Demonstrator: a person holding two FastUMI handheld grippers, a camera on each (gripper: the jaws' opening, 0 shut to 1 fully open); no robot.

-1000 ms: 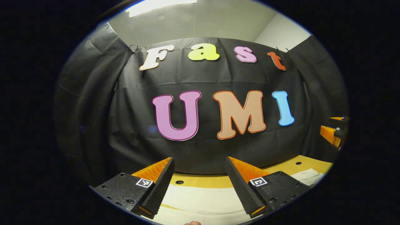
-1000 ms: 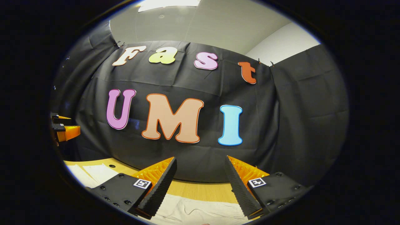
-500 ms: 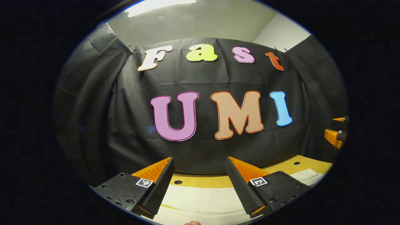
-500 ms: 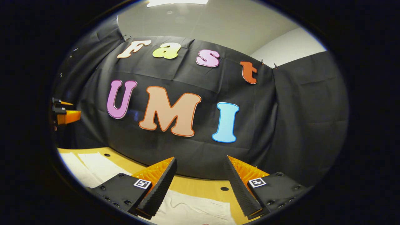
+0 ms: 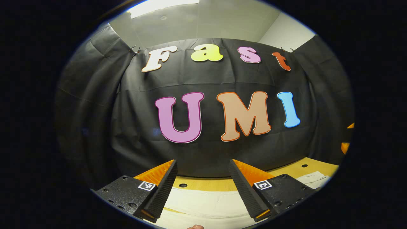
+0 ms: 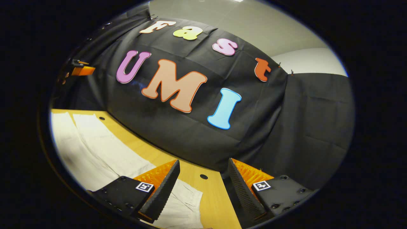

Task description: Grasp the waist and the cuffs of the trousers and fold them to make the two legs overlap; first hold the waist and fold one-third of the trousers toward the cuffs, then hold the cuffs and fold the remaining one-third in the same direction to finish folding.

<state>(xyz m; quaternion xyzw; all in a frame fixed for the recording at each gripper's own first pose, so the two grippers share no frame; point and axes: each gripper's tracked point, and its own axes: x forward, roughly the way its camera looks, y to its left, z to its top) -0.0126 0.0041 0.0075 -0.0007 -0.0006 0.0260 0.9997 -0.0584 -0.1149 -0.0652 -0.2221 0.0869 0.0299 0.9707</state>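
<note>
Trousers of pale cream fabric are laid flat on the wooden table, which serves as the reference for all positions below. In the right gripper view, the two legs are seen side by side, extended along the table toward its far left end, with a narrow strip of bare wood visible between them. The nearer end of the garment is located on the table beneath the right gripper, where loose creases are formed in the cloth. The fingers of the right gripper are held apart with nothing between them, and are positioned above the table without contact with the fabric. The view is tilted, so the table edge is seen slanting downward to the right. A round hole in the tabletop is visible between the fingers, just beyond the cloth.

In the left gripper view, the trousers are seen across the table below the left gripper. Its fingers are likewise held apart, empty, and raised above the cloth. A further fold of pale fabric is visible on the table at the far right. A fingertip of the person is visible at the bottom edge.
</note>
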